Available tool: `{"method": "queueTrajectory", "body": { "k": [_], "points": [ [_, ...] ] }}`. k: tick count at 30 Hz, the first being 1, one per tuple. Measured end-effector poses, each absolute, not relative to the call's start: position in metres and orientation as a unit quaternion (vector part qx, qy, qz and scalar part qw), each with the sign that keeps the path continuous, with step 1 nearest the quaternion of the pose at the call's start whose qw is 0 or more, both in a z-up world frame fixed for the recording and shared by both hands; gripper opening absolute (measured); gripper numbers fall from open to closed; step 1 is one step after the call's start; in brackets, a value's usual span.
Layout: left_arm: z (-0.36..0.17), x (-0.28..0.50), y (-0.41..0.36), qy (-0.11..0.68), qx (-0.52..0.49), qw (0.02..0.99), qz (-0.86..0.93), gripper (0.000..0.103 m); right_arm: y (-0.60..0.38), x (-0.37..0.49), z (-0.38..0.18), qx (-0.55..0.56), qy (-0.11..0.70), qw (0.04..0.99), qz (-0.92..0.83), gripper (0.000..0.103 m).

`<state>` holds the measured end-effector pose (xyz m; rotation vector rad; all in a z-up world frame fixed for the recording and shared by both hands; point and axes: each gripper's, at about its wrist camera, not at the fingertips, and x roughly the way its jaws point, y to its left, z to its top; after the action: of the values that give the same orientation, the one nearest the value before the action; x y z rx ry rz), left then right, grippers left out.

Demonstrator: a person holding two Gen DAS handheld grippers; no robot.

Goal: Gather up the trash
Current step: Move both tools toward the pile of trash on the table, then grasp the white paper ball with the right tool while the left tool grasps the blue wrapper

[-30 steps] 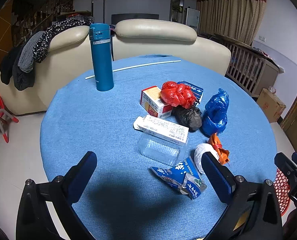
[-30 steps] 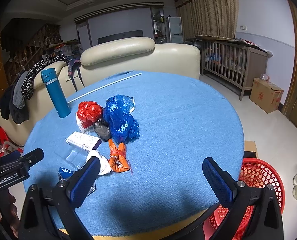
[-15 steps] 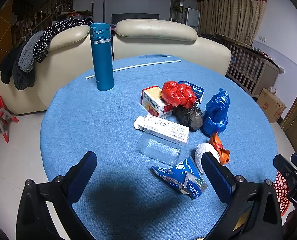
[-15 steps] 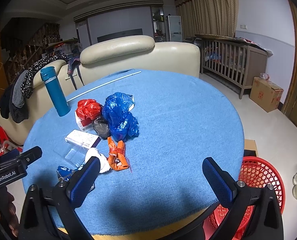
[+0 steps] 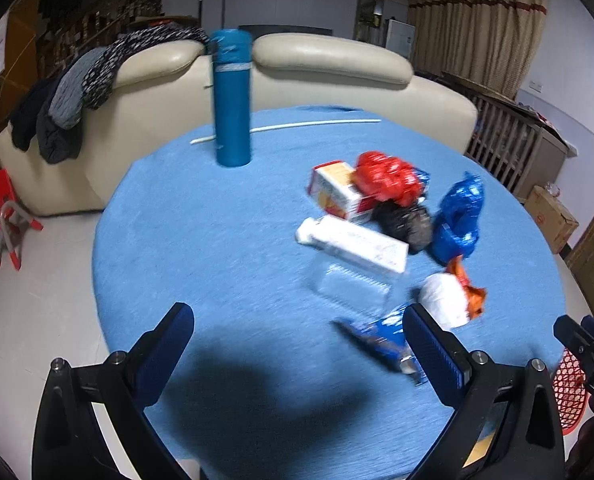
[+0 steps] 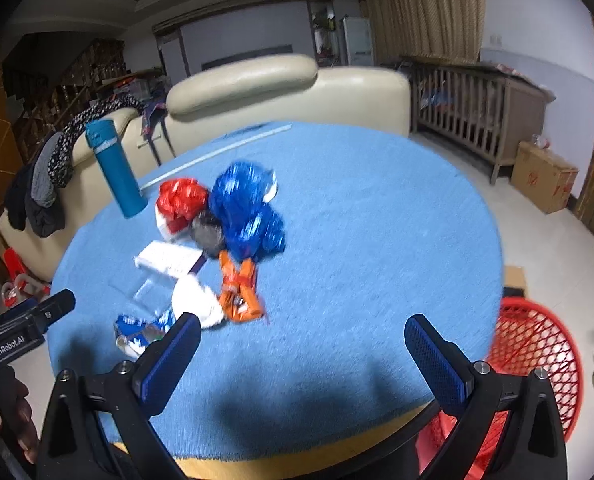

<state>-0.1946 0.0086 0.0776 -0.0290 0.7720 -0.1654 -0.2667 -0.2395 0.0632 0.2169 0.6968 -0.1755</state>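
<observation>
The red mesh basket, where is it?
The red mesh plastic basket sits on the floor at the right wrist view's lower right, beside the round blue-clothed table, behind the open right gripper.

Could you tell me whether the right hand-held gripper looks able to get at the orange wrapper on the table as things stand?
Probably yes. The right hand-held gripper is open and empty, and the orange wrapper lies just ahead on the near edge of the pile, nothing on top; only the white bag touches its left side.

We see a teal flask (image 5: 231,100) upright on the table (image 5: 201,240), a white rod (image 5: 285,127) behind it, and a sofa (image 5: 329,60) beyond.
</observation>
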Motion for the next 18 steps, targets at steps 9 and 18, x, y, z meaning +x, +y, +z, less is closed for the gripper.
{"method": "queueTrajectory", "body": {
  "k": [9, 18],
  "points": [
    [0.06, -0.196, 0.023, 0.388, -0.02, 0.918, -0.082, 0.103, -0.214, -0.228, 0.04, 0.093, 0.384, 0.919, -0.007, 0.103],
    [0.047, -0.195, 0.042, 0.403, -0.046, 0.911, -0.07, 0.103, -0.174, -0.163, 0.023, 0.041, 0.417, 0.906, 0.062, 0.059]
  ]
}}
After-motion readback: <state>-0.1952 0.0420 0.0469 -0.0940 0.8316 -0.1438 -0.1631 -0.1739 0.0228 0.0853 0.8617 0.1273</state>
